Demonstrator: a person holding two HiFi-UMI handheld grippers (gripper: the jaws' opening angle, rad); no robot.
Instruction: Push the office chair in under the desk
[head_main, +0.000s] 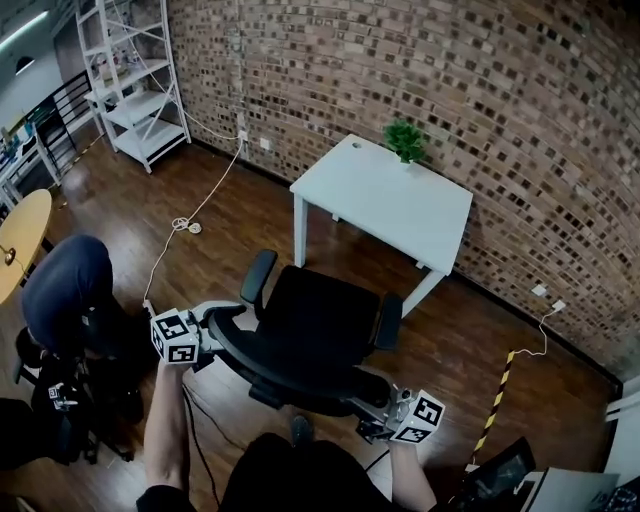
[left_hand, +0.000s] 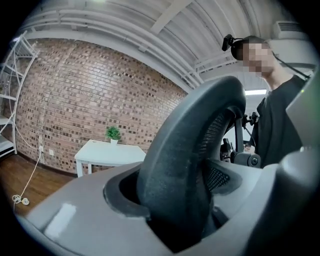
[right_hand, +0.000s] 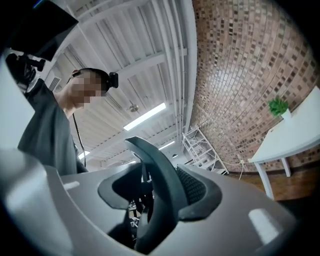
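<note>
The black office chair (head_main: 318, 325) stands on the wood floor with its seat facing the white desk (head_main: 385, 195), a short gap in front of the desk's near edge. My left gripper (head_main: 207, 336) is shut on the left end of the chair's backrest rim (left_hand: 182, 165), which fills the space between its jaws. My right gripper (head_main: 383, 408) is shut on the right end of the same rim (right_hand: 159, 187), a thinner edge there. A small green plant (head_main: 404, 140) sits on the desk by the brick wall.
A person in dark clothes (head_main: 65, 290) is bent over at the left, close to the chair. A round wooden table (head_main: 20, 235) and white shelving (head_main: 135, 80) stand further left. A white cable (head_main: 185, 225) lies on the floor; striped tape (head_main: 497, 400) runs at the right.
</note>
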